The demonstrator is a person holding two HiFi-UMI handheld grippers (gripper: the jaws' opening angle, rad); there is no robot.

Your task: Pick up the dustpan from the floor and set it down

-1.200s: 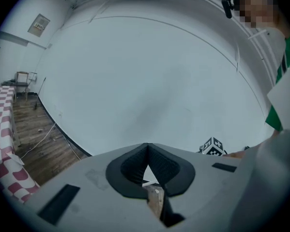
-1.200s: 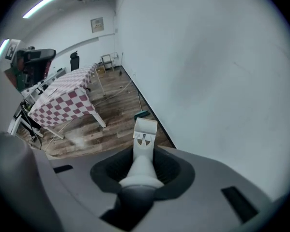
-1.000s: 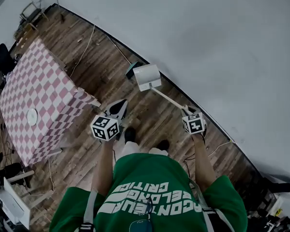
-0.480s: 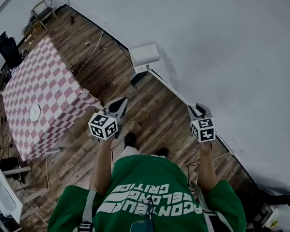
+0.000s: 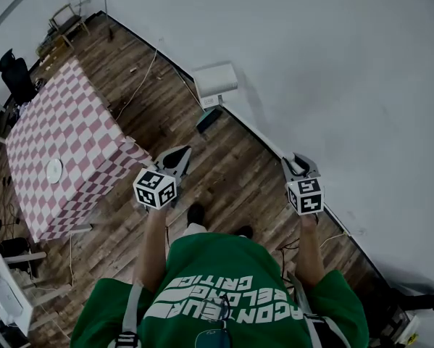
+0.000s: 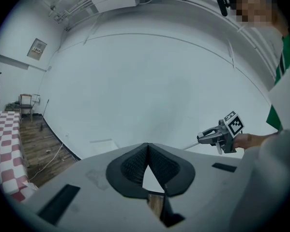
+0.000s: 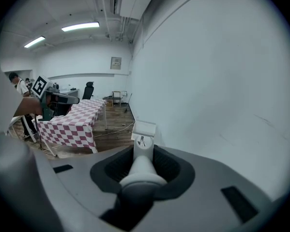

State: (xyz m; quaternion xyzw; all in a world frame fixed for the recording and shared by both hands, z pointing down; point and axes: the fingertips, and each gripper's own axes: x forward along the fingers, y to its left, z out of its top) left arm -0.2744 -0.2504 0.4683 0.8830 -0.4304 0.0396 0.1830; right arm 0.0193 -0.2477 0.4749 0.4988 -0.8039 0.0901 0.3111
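The dustpan (image 5: pixel 215 80) is white, pan and long handle alike, against a plain white wall (image 5: pixel 347 64). The floor (image 5: pixel 231 165) is brown wood laid in planks. On the left, the surface (image 5: pixel 72 133) wears a red-and-white checked cloth with a white disc (image 5: pixel 53 170) on it. The left tool (image 5: pixel 179 155) and right tool (image 5: pixel 301 162) are grey and black, each bearing a black-and-white marker cube. The person's shirt (image 5: pixel 224 267) is green with white lettering. Far left stands a black chair (image 5: pixel 15 77).

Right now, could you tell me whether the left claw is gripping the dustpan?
No, the left claw has its tips together on nothing, while the dustpan handle sits in the right claw.
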